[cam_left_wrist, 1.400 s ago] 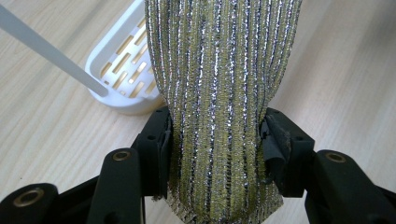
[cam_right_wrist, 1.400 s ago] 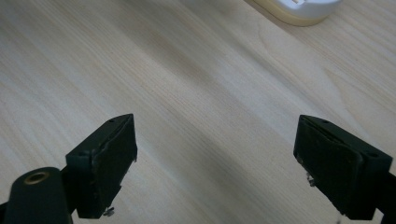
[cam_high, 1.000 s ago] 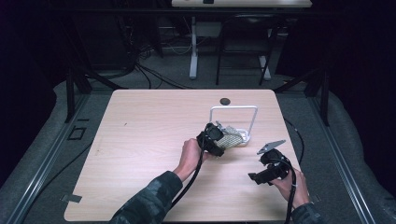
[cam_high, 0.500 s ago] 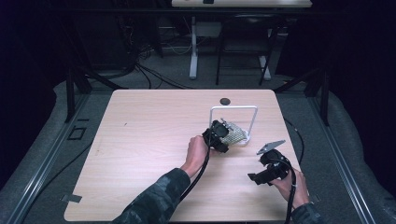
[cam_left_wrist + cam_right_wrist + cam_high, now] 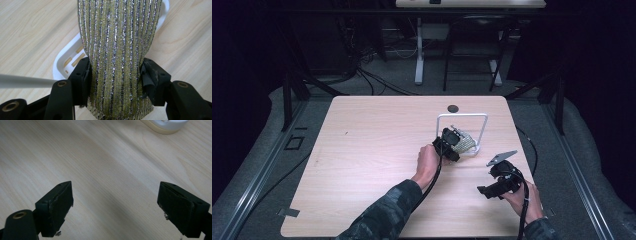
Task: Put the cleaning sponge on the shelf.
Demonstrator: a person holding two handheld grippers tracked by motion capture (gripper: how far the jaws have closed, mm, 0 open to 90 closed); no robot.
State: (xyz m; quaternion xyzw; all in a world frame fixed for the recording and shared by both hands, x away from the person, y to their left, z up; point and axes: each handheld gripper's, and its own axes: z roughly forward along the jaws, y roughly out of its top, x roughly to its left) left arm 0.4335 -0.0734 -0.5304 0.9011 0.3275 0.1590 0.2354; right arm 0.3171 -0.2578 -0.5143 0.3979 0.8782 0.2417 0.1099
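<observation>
A glittery striped cloth (image 5: pixel 117 50) is clamped between the jaws of the left hand-held gripper (image 5: pixel 115 75) above a white rack (image 5: pixel 462 131); the right hand-held gripper (image 5: pixel 115 207) is held open over the desk (image 5: pixel 372 150)

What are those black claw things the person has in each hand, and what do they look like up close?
Each is a black hand-held claw with two blocky jaws and brass-coloured pivot rivets. The left claw and right claw each trail a black cable; the right carries a grey three-cornered plate on top. The person wears camouflage-patterned sleeves.
</observation>
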